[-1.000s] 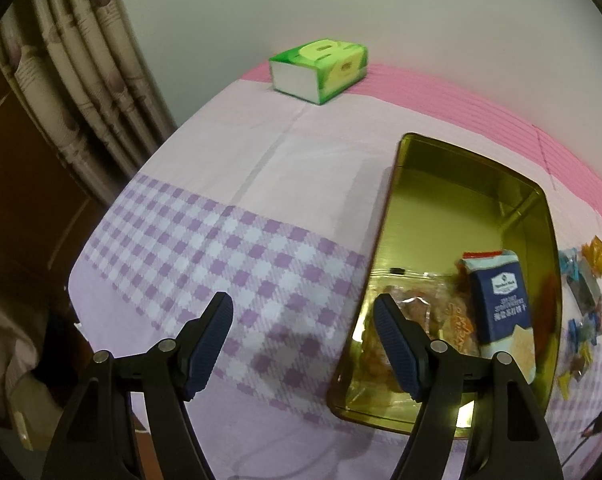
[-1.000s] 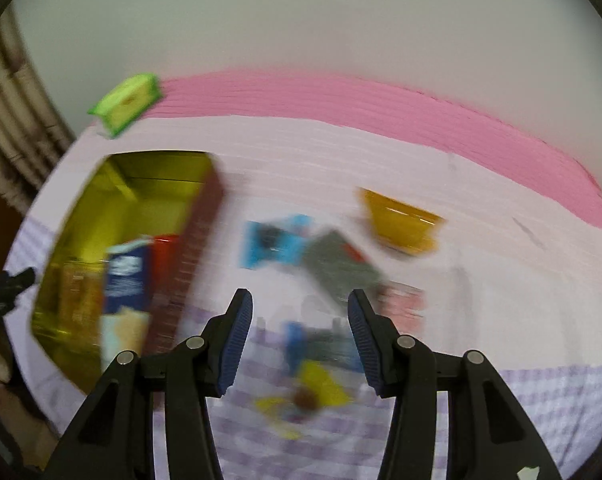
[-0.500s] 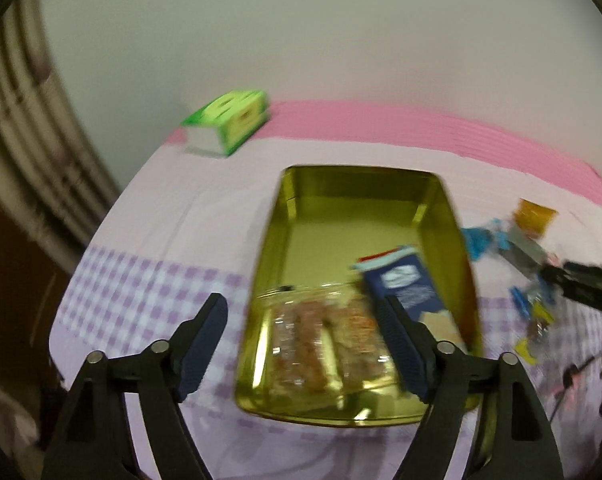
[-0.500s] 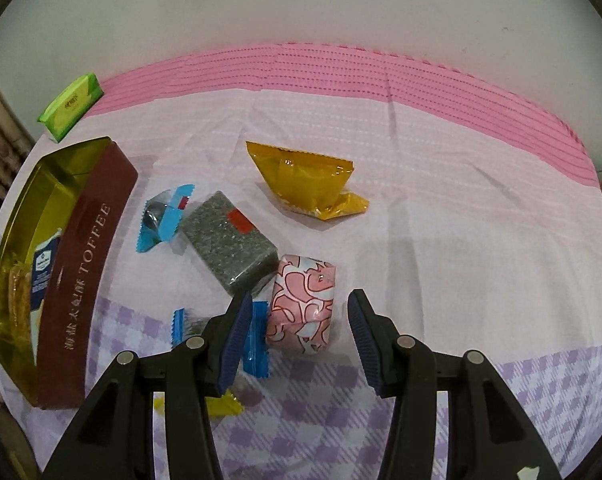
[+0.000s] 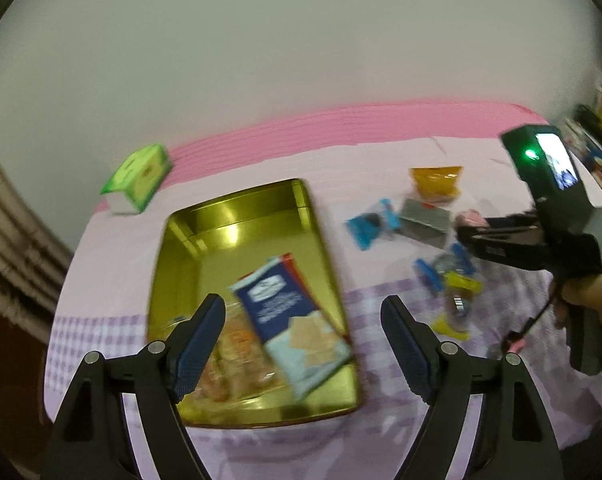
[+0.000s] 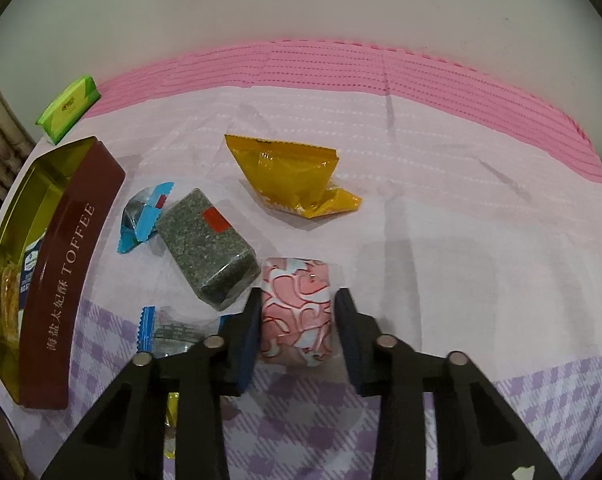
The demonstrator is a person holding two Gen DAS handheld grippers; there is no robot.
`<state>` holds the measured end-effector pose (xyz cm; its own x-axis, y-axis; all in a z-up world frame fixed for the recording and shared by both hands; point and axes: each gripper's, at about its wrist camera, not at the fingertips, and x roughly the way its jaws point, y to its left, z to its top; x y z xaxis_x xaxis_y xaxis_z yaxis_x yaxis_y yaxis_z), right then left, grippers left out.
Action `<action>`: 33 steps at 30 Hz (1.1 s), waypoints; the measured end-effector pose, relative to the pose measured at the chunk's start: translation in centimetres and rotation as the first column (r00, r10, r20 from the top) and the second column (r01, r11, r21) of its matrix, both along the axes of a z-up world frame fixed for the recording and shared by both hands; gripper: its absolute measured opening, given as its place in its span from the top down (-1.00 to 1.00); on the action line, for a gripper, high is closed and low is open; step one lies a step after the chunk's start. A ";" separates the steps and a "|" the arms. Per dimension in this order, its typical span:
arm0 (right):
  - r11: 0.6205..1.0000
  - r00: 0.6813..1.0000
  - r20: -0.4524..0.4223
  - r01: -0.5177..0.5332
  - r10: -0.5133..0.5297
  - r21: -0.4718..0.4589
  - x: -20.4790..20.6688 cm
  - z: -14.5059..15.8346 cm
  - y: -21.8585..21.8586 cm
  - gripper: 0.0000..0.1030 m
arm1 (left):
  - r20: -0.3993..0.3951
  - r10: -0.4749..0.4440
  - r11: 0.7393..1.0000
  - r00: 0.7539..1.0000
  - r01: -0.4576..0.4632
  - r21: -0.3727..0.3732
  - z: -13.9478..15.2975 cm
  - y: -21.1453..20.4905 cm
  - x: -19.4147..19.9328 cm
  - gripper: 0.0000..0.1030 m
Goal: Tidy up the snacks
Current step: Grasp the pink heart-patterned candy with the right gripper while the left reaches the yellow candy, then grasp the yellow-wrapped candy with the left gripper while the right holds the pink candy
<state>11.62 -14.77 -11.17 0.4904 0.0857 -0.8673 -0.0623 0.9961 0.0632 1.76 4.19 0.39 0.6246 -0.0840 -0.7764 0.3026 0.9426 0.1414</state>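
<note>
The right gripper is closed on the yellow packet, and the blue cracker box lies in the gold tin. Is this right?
Not quite. The right gripper is closed on the pink patterned packet, as the right wrist view shows; the yellow packet lies untouched farther back. The blue cracker box does lie in the gold tin.

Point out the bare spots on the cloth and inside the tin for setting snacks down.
The far half of the gold tin is bare, beyond the blue cracker pack. The cloth right of the yellow packet is open. It is crowded between the tin's wall and the pink packet.
</note>
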 end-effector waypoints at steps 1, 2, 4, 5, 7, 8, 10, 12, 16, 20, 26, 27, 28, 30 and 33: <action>1.000 1.000 0.001 0.000 0.000 0.000 -0.1 0.0 -0.2 0.46 | -0.007 -0.019 1.000 1.000 0.018 -0.008 -0.1 -0.7 -0.1 -0.56; 1.000 1.000 0.003 0.000 0.000 -0.006 -0.2 0.0 -0.5 0.46 | -0.013 -0.032 0.999 0.999 0.032 -0.015 -0.2 -1.2 -0.1 -0.56; 1.000 1.000 0.011 0.003 -0.003 -0.022 -0.6 0.0 -1.1 0.46 | -0.031 -0.064 0.997 0.997 0.063 -0.036 -0.4 -2.2 -0.1 -0.56; 0.999 1.000 0.015 0.009 -0.009 -0.033 -0.9 0.0 -1.6 0.46 | -0.046 -0.083 0.996 0.995 0.081 -0.048 -0.6 -3.0 -0.1 -0.56; 0.999 1.000 0.023 0.021 -0.020 -0.044 -1.3 0.0 -2.5 0.46 | -0.068 -0.109 0.992 0.992 0.104 -0.064 -1.0 -4.1 0.0 -0.56; 0.998 0.999 0.028 0.030 -0.028 -0.046 -1.6 -0.1 -3.1 0.47 | -0.084 -0.120 0.991 0.989 0.114 -0.072 -1.3 -4.7 0.1 -0.56; 0.998 0.998 0.038 0.042 -0.040 -0.055 -2.1 -0.1 -4.1 0.47 | -0.116 -0.136 0.988 0.984 0.127 -0.086 -1.9 -5.7 0.2 -0.56; 0.996 0.997 0.050 0.056 -0.052 -0.075 -2.6 -0.1 -5.0 0.47 | -0.137 -0.146 0.986 0.980 0.133 -0.100 -2.4 -6.5 0.3 -0.56; 0.994 0.996 0.057 0.077 -0.072 -0.079 -3.3 -0.2 -6.4 0.47 | -0.181 -0.161 0.983 0.970 0.142 -0.116 -3.7 -7.8 0.3 -0.56; 0.993 0.994 0.059 0.093 -0.089 -0.069 -4.0 -0.3 -7.7 0.47 | -0.219 -0.164 0.983 0.962 0.143 -0.112 -5.1 -8.9 0.6 -0.48; 0.994 0.993 0.063 0.101 -0.098 -0.047 -4.8 -0.5 -8.4 0.47 | -0.253 -0.156 0.987 0.955 0.138 -0.086 -6.5 -10.0 1.6 -0.27; 0.994 0.993 0.063 0.101 -0.098 -0.046 -4.6 -0.5 -8.1 0.47 | -0.257 -0.151 0.987 0.955 0.133 -0.084 -6.7 -10.1 1.7 -0.21; 0.994 0.993 0.065 0.101 -0.098 -0.044 -4.7 -0.5 -8.1 0.47 | -0.261 -0.148 0.988 0.954 0.131 -0.084 -6.9 -10.2 1.8 -0.16; 0.994 0.993 0.068 0.101 -0.098 -0.040 -4.8 -0.5 -8.4 0.47 | -0.266 -0.145 0.989 0.953 0.128 -0.080 -7.3 -10.4 2.0 -0.10; 0.994 0.993 0.070 0.100 -0.097 -0.036 -4.7 -0.5 -8.5 0.47 | -0.283 -0.144 0.989 0.948 0.125 -0.082 -7.9 -10.7 2.1 -0.06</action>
<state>6.90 -23.23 -11.64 0.5531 0.0004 -0.8331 0.0334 0.9992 0.0227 3.88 -6.51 -7.47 0.3557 -0.2054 -0.9118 0.4464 0.8944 -0.0274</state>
